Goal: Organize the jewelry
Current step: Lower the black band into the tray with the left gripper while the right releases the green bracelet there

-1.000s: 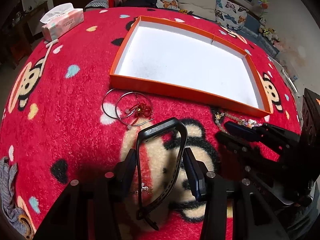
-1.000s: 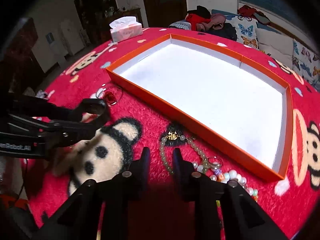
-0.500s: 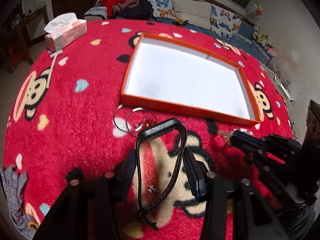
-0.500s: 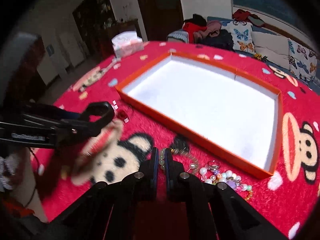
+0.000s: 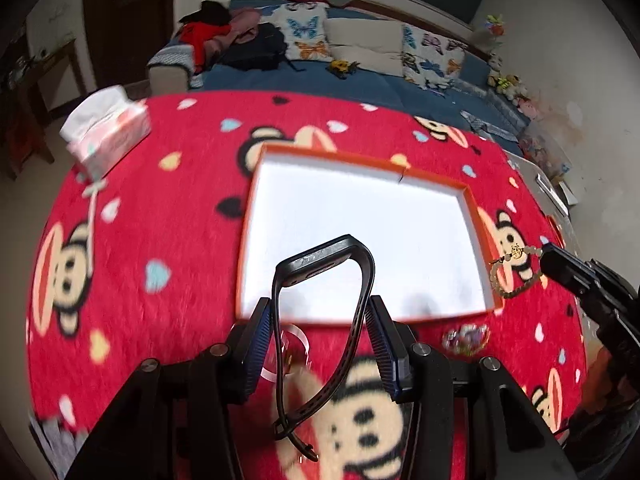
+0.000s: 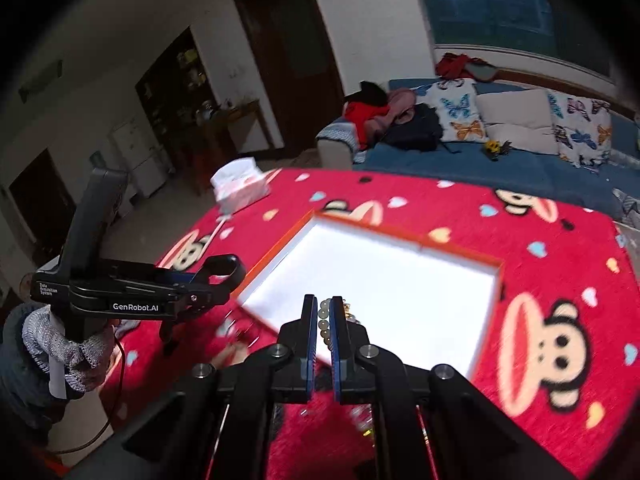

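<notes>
My left gripper (image 5: 320,312) is shut on a black wristband (image 5: 328,264), whose loop sticks up above the near edge of the orange tray (image 5: 256,172) with a white floor. The band's loose strap end hangs down between the fingers. My right gripper (image 6: 324,312) is shut on a pale bead bracelet (image 6: 325,322), lifted above the tray's near edge (image 6: 256,312). In the left wrist view the right gripper (image 5: 550,258) enters from the right, with the bead bracelet and its gold charm (image 5: 516,254) dangling off the tip. The left gripper (image 6: 218,276) shows at the left of the right wrist view.
Thin bangles (image 5: 288,344) and a cluster of coloured beads (image 5: 466,336) lie on the red monkey-print cloth (image 5: 160,240) in front of the tray. A tissue pack (image 5: 106,128) sits at the far left. A sofa with butterfly cushions (image 5: 360,48) stands behind the table.
Both grippers rose off the cloth and moved toward the tray. The right gripper closed on the bead bracelet and lifted it. The left kept its hold on the wristband.
</notes>
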Available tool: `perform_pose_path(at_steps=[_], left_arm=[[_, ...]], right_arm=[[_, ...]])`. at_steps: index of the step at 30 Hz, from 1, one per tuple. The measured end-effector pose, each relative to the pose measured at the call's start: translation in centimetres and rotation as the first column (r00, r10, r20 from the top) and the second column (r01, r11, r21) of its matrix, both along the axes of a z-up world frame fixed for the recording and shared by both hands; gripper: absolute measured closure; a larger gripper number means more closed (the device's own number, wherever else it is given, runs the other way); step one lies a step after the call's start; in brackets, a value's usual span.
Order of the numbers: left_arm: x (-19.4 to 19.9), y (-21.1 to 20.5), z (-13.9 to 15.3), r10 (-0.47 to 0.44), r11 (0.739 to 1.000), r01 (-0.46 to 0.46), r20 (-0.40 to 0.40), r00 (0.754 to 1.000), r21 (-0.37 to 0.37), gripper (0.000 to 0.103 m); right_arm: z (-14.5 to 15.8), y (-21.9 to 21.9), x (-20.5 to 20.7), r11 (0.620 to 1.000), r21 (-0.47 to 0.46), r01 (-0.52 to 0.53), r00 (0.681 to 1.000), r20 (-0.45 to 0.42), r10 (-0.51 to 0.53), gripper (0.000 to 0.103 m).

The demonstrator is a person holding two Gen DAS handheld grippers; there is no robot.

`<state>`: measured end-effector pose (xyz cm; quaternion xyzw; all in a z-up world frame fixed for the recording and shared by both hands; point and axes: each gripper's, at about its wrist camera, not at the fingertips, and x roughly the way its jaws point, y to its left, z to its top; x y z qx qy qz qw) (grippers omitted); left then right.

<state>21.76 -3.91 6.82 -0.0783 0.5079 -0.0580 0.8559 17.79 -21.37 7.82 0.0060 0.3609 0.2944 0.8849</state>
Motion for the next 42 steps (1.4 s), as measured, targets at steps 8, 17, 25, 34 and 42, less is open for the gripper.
perform_pose_path(at_steps=[8, 17, 25, 34, 42], left_arm=[[6.8, -1.4, -2.1, -0.048, 0.998, 0.049, -0.029, 0.998, 0.040, 0.053], [11.0, -1.3, -6.9, -0.048, 0.998, 0.051, -0.085, 0.995, 0.026, 0.053], [11.6, -1.0, -8.8, -0.036, 0.998, 0.042, -0.107, 0.994, 0.056, 0.047], [11.7, -2.0, -9.4, -0.051, 0.990, 0.065, -0.116, 0.992, 0.125, 0.041], [11.1, -1.9, -7.9, -0.035, 0.988, 0.047, -0.086, 0.996, 0.147, 0.040]], right_arm=[[-3.0, -2.0, 5.6, 0.991, -0.059, 0.123, 0.991, -0.043, -0.125, 0.095], [-7.1, -2.6, 7.4, 0.972, -0.165, 0.169, 0.979, -0.084, -0.184, 0.095], [-8.7, -1.9, 6.8, 0.973, -0.183, 0.138, 0.980, -0.119, -0.162, 0.095], [-9.0, -1.5, 6.1, 0.971, -0.202, 0.130, 0.978, -0.133, -0.159, 0.091], [-7.2, -2.4, 4.8, 0.971, -0.186, 0.147, 0.982, -0.093, -0.166, 0.056]])
